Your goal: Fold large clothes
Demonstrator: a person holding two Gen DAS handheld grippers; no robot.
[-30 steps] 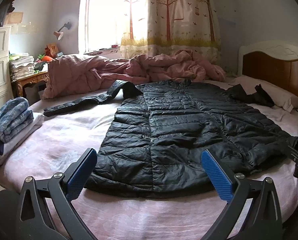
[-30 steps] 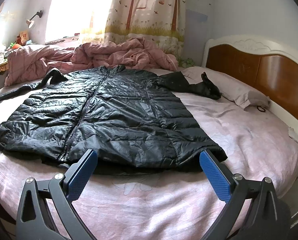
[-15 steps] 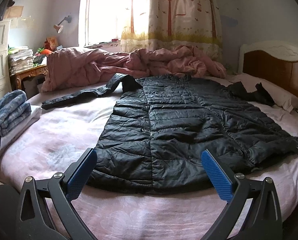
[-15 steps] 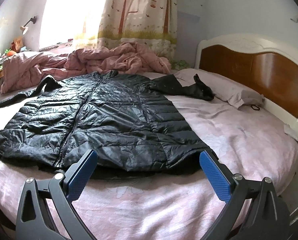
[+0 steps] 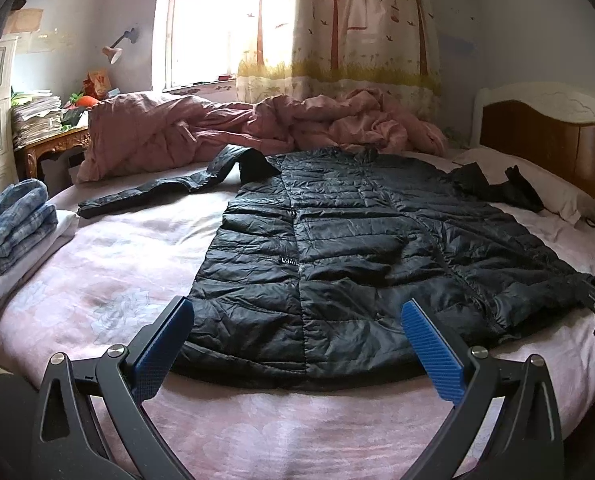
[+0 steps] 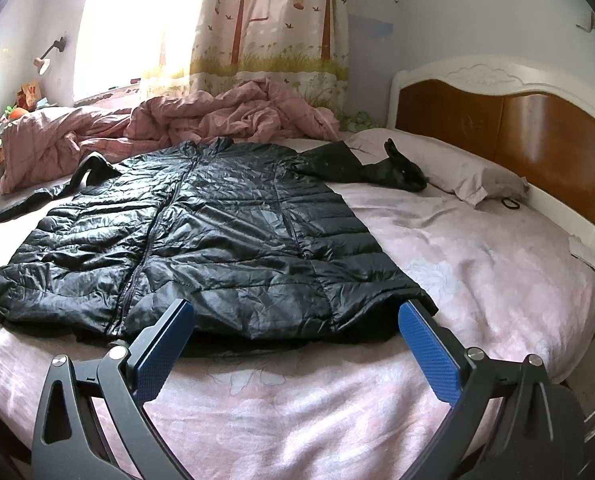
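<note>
Both sets of tongs are hanging just short of the bed's near edge with nothing between their blue pads: the left gripper is standing spread wide, and the right gripper is spread just as wide. Straight ahead of each, the hem of a black quilted puffer jacket is lying flat on the pink floral bedsheet, zipper side up, its collar pointing away from the tongs toward the window. The left tongs are facing the jacket's left half and the right tongs its right corner, with the hem showing between the fingers in both wrist views but not touched by them. One sleeve is stretching out to the left beyond the left tongs; the other sleeve is trailing off to the right toward a pale pillow under the wooden headboard. Beyond the jacket, a rumpled pink quilt is piling up beneath a tree-print curtain. Far left of the left tongs, a stack of folded clothes is sitting at the bed's edge.
</note>
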